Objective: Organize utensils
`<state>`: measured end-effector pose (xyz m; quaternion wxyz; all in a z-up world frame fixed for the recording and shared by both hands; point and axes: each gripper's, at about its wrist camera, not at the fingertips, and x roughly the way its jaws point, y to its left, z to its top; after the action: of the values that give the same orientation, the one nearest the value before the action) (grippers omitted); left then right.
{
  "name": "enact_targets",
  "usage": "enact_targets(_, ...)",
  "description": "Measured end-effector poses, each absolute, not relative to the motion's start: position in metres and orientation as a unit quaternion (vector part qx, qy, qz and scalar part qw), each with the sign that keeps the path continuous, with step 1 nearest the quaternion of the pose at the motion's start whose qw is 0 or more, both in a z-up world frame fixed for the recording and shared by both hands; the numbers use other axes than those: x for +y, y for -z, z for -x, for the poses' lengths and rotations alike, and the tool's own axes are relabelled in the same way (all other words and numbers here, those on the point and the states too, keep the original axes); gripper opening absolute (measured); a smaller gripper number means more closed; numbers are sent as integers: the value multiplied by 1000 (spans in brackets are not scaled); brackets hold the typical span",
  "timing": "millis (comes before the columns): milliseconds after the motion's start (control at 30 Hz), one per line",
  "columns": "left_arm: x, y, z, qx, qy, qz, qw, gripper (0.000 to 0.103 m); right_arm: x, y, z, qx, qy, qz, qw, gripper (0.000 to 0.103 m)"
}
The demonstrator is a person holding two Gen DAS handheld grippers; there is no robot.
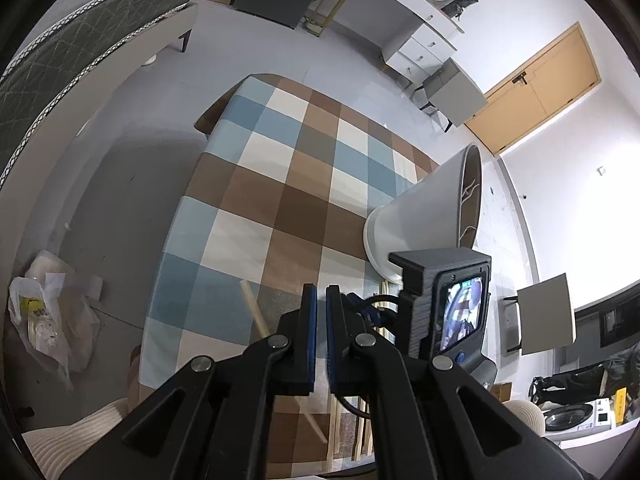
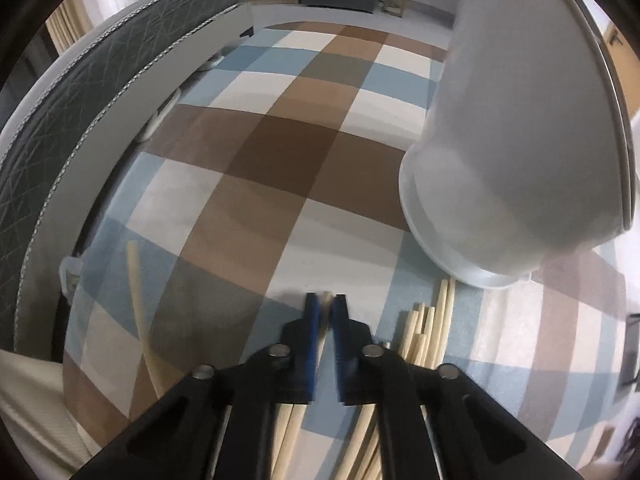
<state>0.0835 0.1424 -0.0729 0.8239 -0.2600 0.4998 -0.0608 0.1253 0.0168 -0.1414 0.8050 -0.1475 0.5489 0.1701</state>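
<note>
The pale wooden chopsticks [image 2: 424, 332] lie in a loose bundle on the checked blue, brown and cream tablecloth [image 2: 256, 152], directly in front of the base of the white plastic cup-shaped holder [image 2: 516, 168], with their far tips close to that base. One separate pale chopstick [image 2: 138, 312] lies well apart from the holder, on the opposite side of the bundle. The holder is tilted, its open mouth turned away from the bundle; whether it is lying on the cloth or lifted cannot be told.

The right gripper [image 2: 329, 306] is low over the cloth, beside the bundle on the side away from the holder. Its blue pads [image 2: 313, 320] stand at a narrow gap, and a pale chopstick tip shows between them; the frame is blurred, so a firm clamp cannot be confirmed.

The left gripper [image 1: 321, 298] is above the cloth, on the near side of the holder. Its jaws are narrow with nothing visible between them.

Likely step: pick one chopstick and deliver it to the holder.

- Grip near the middle of the stick's length, so it does not swing.
- Lift clear of the neighbouring sticks before travelling.
- Steady or right the holder with the left gripper so that its mouth faces the incoming stick.
- Insert one end first, then release.
</note>
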Motion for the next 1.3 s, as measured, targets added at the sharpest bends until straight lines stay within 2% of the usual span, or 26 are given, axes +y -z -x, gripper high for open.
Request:
enact_targets(367, 132, 62, -80, 474, 62, 232, 847, 0, -30, 97, -111, 491, -205, 30, 846, 3)
enact_targets(600, 137, 69, -83, 493, 29, 225, 840, 1, -74, 58, -89, 434, -229, -40, 871, 3)
enact_targets(633, 139, 76, -85, 508, 16, 223, 832, 7, -78, 54, -86, 427, -232, -45, 873, 3)
enact_targets(667, 142, 85, -88, 525, 6, 224, 821, 24, -85, 50, -81, 418, -238, -54, 875, 3)
enact_targets(700, 144, 91, -89, 536, -1, 225, 814, 35, -91, 48, -78, 412, -242, -61, 876, 3)
enact_targets(733, 147, 100, -92, 550, -15, 228, 803, 53, -96, 46, -74, 407, -246, -64, 877, 3)
enact_targets(967, 159, 146, -111, 602, -89, 228, 760, 55, -122, 44, -64, 381, -265, -103, 880, 3)
enact_targets(1133, 144, 176, -124, 651, -95, 190, 729, 55, -138, 42, -68, 367, -277, -128, 879, 3)
enact_targets(1300, 131, 173, -133, 639, -115, 139, 748, 54, -145, 45, -71, 367, -282, -142, 875, 3)
